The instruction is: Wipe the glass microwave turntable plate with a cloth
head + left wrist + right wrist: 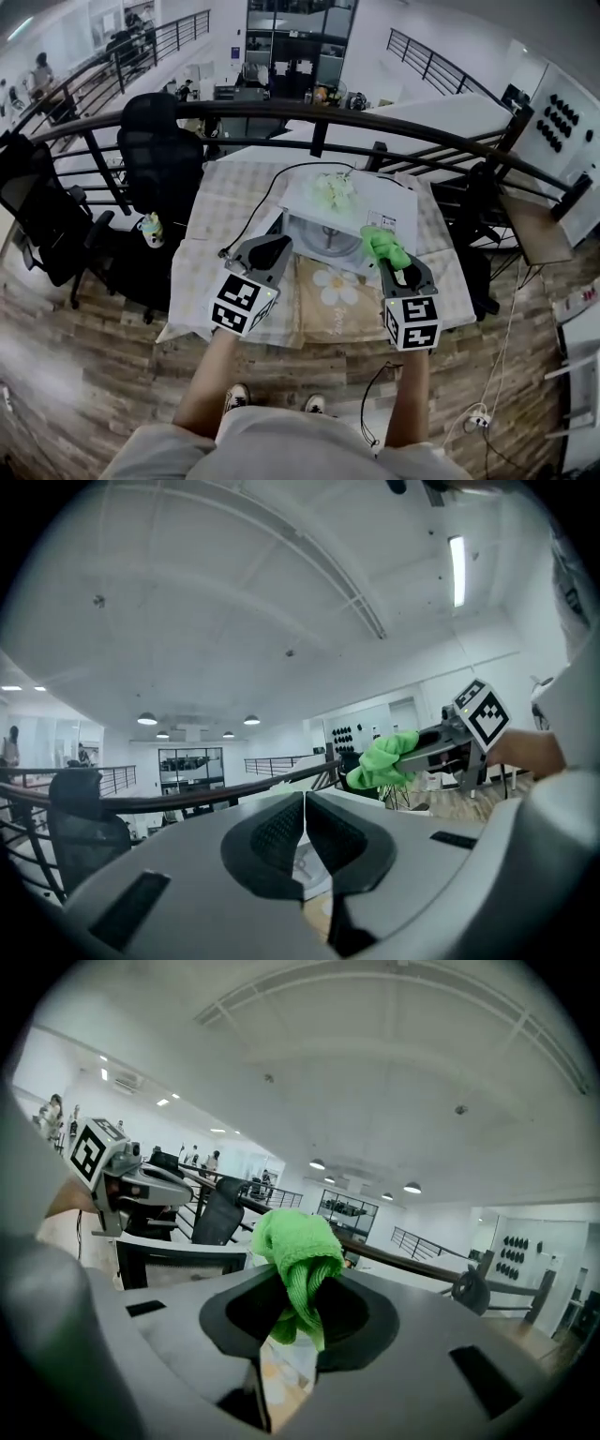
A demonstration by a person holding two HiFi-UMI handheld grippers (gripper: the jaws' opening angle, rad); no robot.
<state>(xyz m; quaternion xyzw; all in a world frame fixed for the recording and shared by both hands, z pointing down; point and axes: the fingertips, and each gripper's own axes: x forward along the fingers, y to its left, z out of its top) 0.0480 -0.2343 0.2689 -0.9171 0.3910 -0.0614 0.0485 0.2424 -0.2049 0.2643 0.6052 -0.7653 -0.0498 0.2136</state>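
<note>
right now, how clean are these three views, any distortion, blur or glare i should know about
Head view: strong fisheye, the railing bows into an arc and the floor smears toward the edges, while the centre is sharp. Left gripper view: black round vignette, and the ceiling strip light is blown out. Right gripper view: same vignette, the green cloth is crisp, the light is even, with no hard shadows.

Left tongs [305, 808] pressed together, green cloth [380, 761] in the right tongs [414, 752] beyond.
</note>
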